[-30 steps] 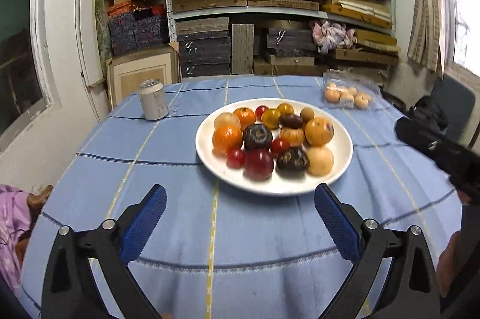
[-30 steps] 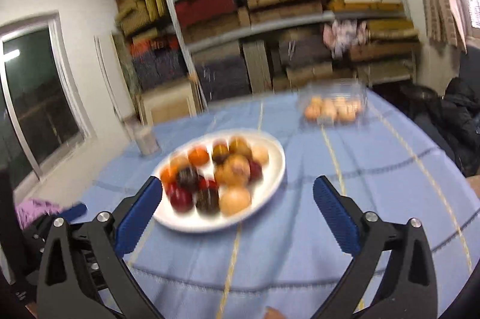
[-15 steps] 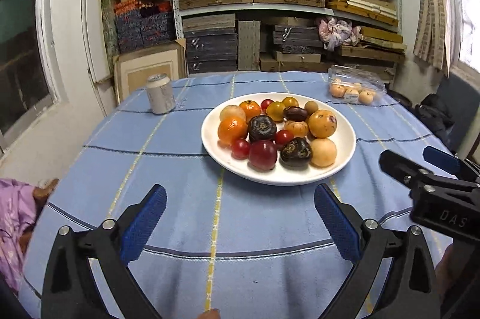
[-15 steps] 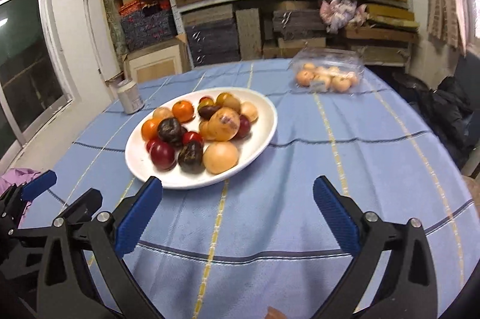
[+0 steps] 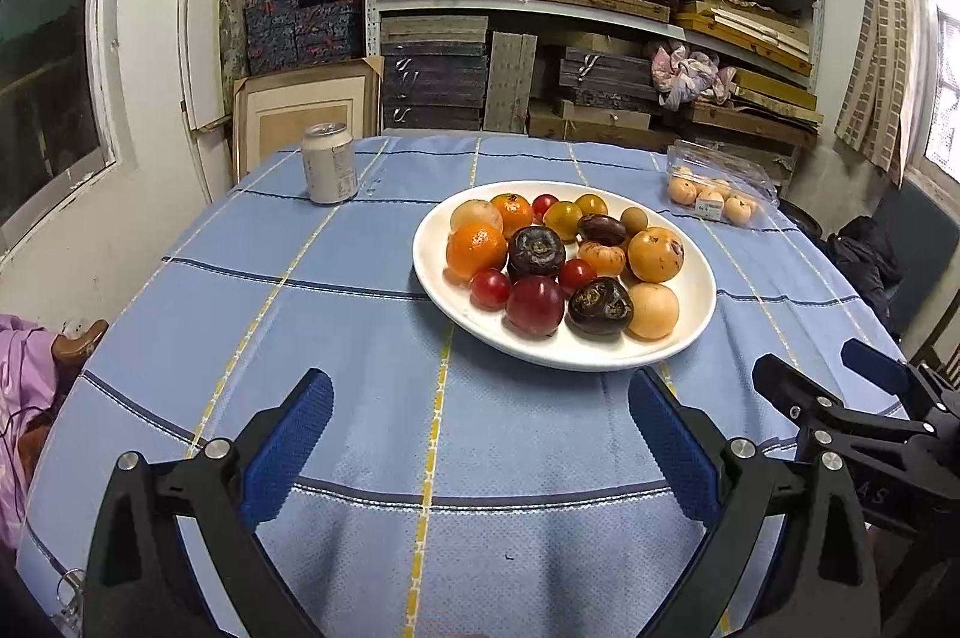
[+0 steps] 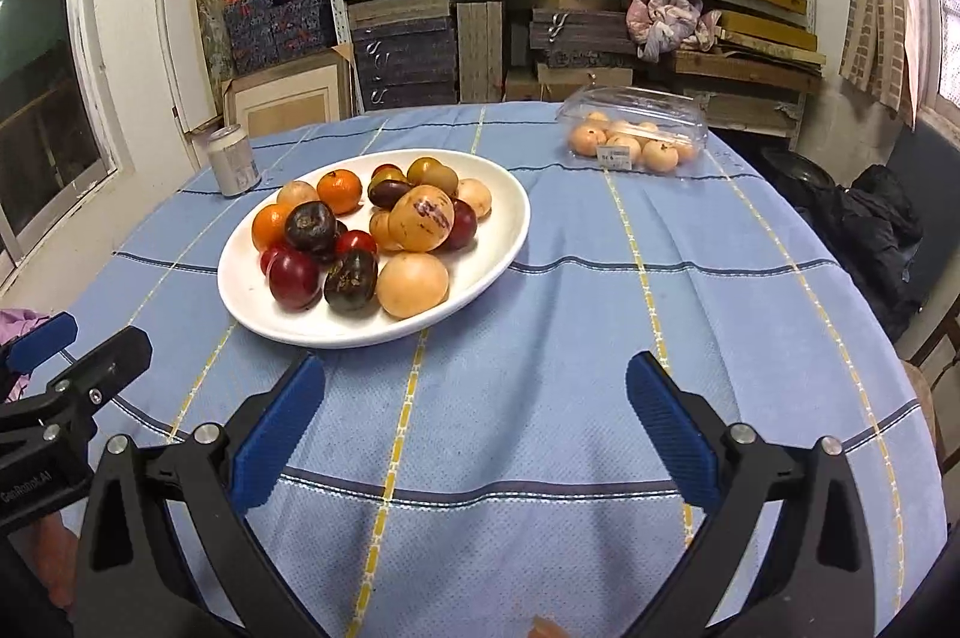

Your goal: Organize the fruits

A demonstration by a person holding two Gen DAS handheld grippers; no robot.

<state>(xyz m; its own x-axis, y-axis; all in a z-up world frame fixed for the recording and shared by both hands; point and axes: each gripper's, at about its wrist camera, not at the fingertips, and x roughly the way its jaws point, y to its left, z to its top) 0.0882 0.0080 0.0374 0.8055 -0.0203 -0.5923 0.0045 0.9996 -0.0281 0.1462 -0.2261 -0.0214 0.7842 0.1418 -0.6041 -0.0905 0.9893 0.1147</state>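
Note:
A white plate [image 5: 690, 332] [image 6: 510, 230] on the blue tablecloth holds several mixed fruits: oranges [image 5: 476, 249], dark purple fruits [image 5: 536, 249], red plums [image 5: 534, 305], tan round fruits [image 5: 651, 310] and small red tomatoes. My left gripper [image 5: 480, 434] is open and empty, low over the cloth in front of the plate. My right gripper [image 6: 474, 416] is open and empty, right of the left one, which shows at the left edge of the right wrist view [image 6: 72, 368].
A drink can [image 5: 328, 162] [image 6: 232, 160] stands at the far left of the table. A clear plastic box of tan fruits [image 5: 717, 191] [image 6: 636, 137] sits at the far right. Shelves of stacked boxes stand behind. A dark chair [image 6: 870, 230] is at the right.
Both grippers have pulled back and steadied; the plate now sits a little farther away. The right gripper's view has swung so the plate lies to its left. Jaws stayed open.

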